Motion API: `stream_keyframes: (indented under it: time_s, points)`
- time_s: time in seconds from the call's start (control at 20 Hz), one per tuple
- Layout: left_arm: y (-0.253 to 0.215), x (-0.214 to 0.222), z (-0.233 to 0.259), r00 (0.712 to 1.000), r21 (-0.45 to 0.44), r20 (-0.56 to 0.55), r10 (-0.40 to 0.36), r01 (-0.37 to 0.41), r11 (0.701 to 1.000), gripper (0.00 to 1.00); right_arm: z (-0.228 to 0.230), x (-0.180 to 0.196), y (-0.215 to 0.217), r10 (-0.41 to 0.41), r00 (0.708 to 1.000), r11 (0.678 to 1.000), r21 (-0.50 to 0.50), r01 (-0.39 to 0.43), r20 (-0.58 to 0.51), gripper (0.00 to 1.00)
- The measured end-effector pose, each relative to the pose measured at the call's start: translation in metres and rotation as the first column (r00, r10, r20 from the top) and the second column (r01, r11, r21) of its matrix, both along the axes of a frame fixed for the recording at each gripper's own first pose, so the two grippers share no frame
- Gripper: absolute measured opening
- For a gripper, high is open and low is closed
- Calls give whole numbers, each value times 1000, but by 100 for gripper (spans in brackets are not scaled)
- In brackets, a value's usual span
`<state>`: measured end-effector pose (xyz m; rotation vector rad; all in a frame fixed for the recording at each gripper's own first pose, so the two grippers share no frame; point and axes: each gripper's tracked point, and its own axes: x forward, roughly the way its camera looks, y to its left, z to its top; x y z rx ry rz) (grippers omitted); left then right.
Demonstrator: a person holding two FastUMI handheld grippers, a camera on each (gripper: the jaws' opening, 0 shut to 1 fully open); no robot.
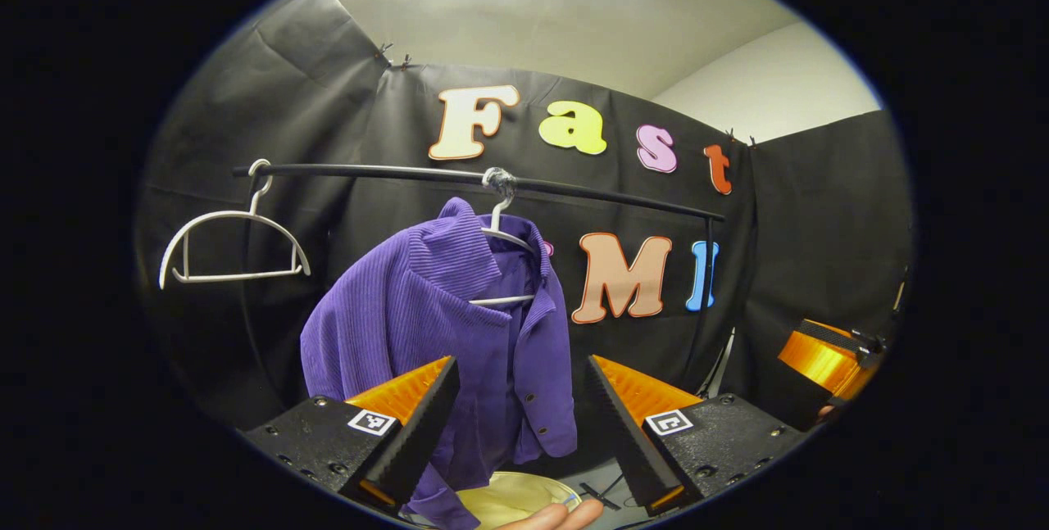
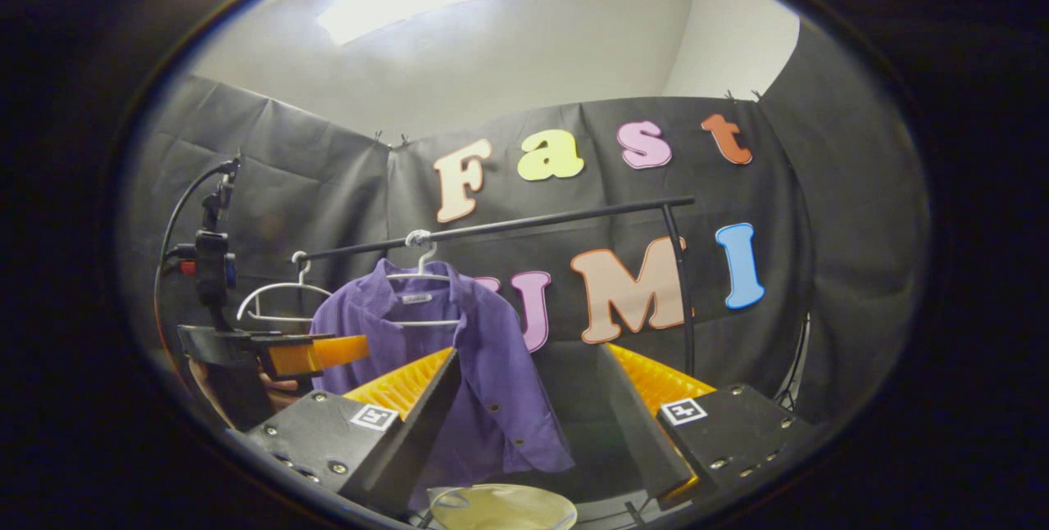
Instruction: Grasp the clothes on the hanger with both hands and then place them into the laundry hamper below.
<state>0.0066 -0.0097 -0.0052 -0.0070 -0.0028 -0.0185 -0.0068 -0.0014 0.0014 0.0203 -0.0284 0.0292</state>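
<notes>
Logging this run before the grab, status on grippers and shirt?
Left gripper open, right gripper open, neither touching cloth. Purple shirt on white hanger, on the rail. Hamper below. Nothing between fingers and shirt.

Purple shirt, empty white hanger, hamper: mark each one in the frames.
purple shirt (image 1: 410,309): left gripper view, on its ribbed shoulder panel.
empty white hanger (image 1: 233,245): left gripper view, on its curved upper arm.
hamper (image 2: 500,507): right gripper view, on its pale yellowish rim area below the shirt.
</notes>
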Motion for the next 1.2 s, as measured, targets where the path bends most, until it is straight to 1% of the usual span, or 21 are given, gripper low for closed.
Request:
stream_keyframes:
  time_s: [0.05, 0.1, 0.15, 0.25, 0.5, 0.6, 0.8, 0.85, 0.9, 0.95, 1.05, 1.1, 1.15, 1.2]
  points:
    - [-1, 1, -3, 1000, -2, -10, -3, 3, 1000, 92, -3, 0, -1, -4, 1000, 1000, -2, 4, -3, 100]
    - [-5, 3, -6, 1000, 3, -18, -11, 11, 1000, 95, -3, -1, -2, -5, 1000, 1000, 1, 5, -4, 100]
    - [-7, 3, -7, 1000, 9, -20, -14, 14, 1000, 91, -5, -1, -2, -1, 1000, 1000, 7, 1, -5, 100]
    - [-4, 5, -8, 1000, 14, -13, -4, 4, 1000, 91, -8, 2, -4, 6, 1000, 1000, 16, -6, -7, 100]
    - [5, 11, -18, 999, 13, -18, 50, -50, 999, 91, -22, 13, -12, -12, 1000, 1000, 9, 12, -1, 100]
    - [10, 15, -23, 997, 20, -23, 80, -80, 997, 91, -31, 20, -6, 1, 1000, 1000, 13, -1, -13, 100]
    - [15, 26, -35, 988, 57, -35, 148, -146, 988, 91, -47, 43, 13, 64, 997, 997, 39, -63, -37, 100]
    - [18, 30, -36, 985, 77, -30, 169, -167, 983, 95, -51, 52, 18, 83, 995, 996, 45, -81, -47, 100]
    - [19, 31, -40, 982, 97, -30, 184, -180, 979, 95, -57, 62, 23, 104, 993, 994, 53, -101, -57, 100]
    - [22, 35, -45, 979, 105, -43, 197, -192, 976, 91, -62, 74, 30, 131, 989, 990, 66, -126, -64, 100]
    - [31, 38, -52, 972, 113, -55, 229, -222, 968, 92, -71, 98, 41, 172, 982, 982, 89, -165, -77, 100]
    - [39, 39, -54, 965, 114, -54, 255, -248, 962, 95, -78, 108, 48, 199, 977, 977, 93, -191, -83, 100]
    - [47, 41, -56, 958, 109, -54, 282, -275, 955, 92, -85, 118, 55, 223, 971, 972, 94, -215, -90, 100]
    - [54, 43, -59, 951, 101, -54, 305, -298, 949, 92, -91, 127, 63, 248, 965, 966, 93, -240, -89, 100]
